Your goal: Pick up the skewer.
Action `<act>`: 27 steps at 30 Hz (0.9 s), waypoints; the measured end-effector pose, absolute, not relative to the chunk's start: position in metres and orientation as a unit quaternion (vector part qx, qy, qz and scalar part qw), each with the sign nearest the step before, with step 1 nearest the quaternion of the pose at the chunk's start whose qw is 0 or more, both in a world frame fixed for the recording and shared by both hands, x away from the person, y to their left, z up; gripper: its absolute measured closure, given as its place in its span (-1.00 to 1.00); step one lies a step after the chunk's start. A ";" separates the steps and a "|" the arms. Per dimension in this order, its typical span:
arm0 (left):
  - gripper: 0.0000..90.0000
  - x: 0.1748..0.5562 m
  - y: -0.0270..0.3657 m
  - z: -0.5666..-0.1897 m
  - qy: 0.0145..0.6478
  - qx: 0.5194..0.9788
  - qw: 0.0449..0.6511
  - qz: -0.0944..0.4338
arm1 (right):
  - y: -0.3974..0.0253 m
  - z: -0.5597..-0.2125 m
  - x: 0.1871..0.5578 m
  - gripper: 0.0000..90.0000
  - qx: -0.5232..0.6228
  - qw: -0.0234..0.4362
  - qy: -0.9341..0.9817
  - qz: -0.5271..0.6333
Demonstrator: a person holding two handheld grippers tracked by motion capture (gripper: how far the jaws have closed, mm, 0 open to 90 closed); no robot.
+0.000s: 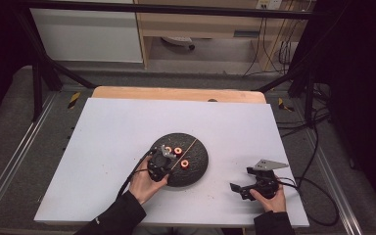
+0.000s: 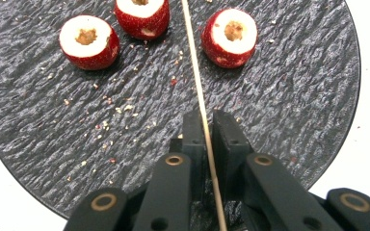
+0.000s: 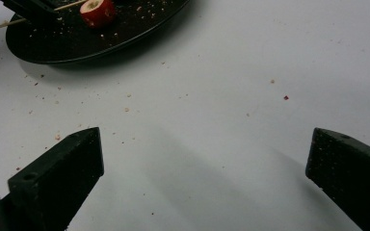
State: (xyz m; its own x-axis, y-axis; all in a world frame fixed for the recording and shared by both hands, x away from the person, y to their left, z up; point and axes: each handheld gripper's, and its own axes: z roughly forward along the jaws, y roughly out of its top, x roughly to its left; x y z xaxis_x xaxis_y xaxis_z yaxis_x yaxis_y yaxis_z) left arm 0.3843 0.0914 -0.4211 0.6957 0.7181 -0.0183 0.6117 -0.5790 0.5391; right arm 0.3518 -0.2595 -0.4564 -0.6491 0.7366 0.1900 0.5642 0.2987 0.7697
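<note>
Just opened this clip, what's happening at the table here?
A person works with a claw in each hand. The left claw is shut on a thin wooden skewer that lies across a round dark slate plate. Three cored red fruit pieces sit on the plate, none threaded on the skewer yet. The right claw is open and holds nothing, over the white tabletop to the right of the plate.

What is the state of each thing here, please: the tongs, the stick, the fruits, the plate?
Left tongs: shut on the skewer.
Right tongs: open, holding nothing, above the white table.
Skewer: lying across the plate, gripped.
Three red fruits: cored, upright, not skewered.
Dark plate: flat, sprinkled with crumbs.
</note>
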 end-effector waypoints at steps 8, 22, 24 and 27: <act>0.95 0.383 0.091 -0.421 0.382 0.880 0.262 0.105 | -0.259 -0.456 0.352 -0.99 0.407 0.099 0.800 0.430; 0.96 0.376 0.108 -0.411 0.377 0.868 0.302 0.111 | -0.258 -0.458 0.352 -0.99 0.408 0.100 0.800 0.428; 0.96 0.375 0.113 -0.410 0.375 0.866 0.310 0.110 | -0.259 -0.457 0.352 -0.99 0.409 0.100 0.800 0.427; 0.96 0.372 0.121 -0.409 0.373 0.862 0.324 0.112 | -0.259 -0.457 0.352 -0.99 0.409 0.100 0.800 0.427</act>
